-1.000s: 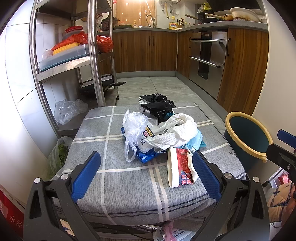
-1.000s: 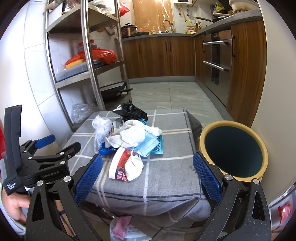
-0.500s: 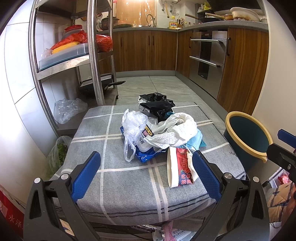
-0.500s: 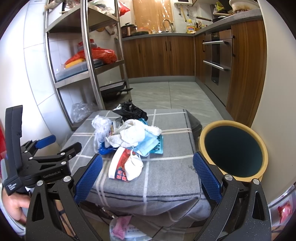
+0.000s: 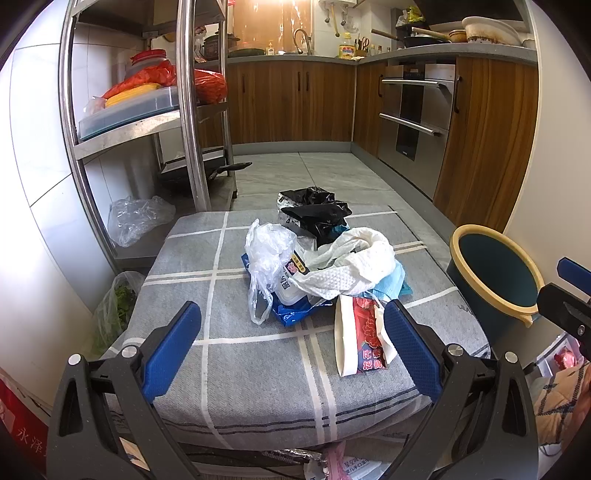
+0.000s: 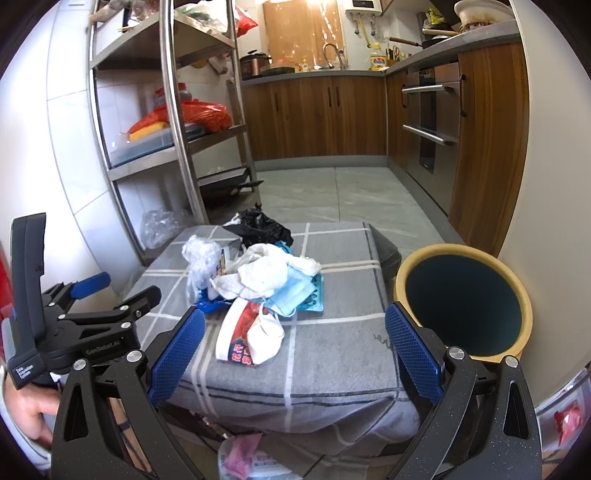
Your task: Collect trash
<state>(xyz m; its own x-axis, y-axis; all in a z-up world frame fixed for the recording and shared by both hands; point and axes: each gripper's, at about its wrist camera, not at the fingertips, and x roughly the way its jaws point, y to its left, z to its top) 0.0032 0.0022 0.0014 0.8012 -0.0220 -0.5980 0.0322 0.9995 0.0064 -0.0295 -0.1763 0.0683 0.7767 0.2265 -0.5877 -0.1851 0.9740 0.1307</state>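
Nothing shifted, both claws (image 5: 291, 328) (image 6: 293, 332) still spread wide, trash pile (image 5: 325, 266) on grey checked cushion (image 5: 240, 369), bin (image 6: 463, 302) beside.

bright daylight from the far window (image 5: 275, 22), glare there; sharp focus, fisheye-bent dark edges.

The left gripper (image 6: 88, 291), seen from the right wrist camera, carries "GenRobot.AI" in white on its black body, and its handle has a small white label reading "Data Acquisition System", only partly legible. In the left wrist view, a red sheet (image 5: 22, 424) at the lower left, below the table (image 5: 258, 369), shows the characters "永泽". The red wrapper (image 5: 364, 339) on the table bears Chinese characters too blurred to read.
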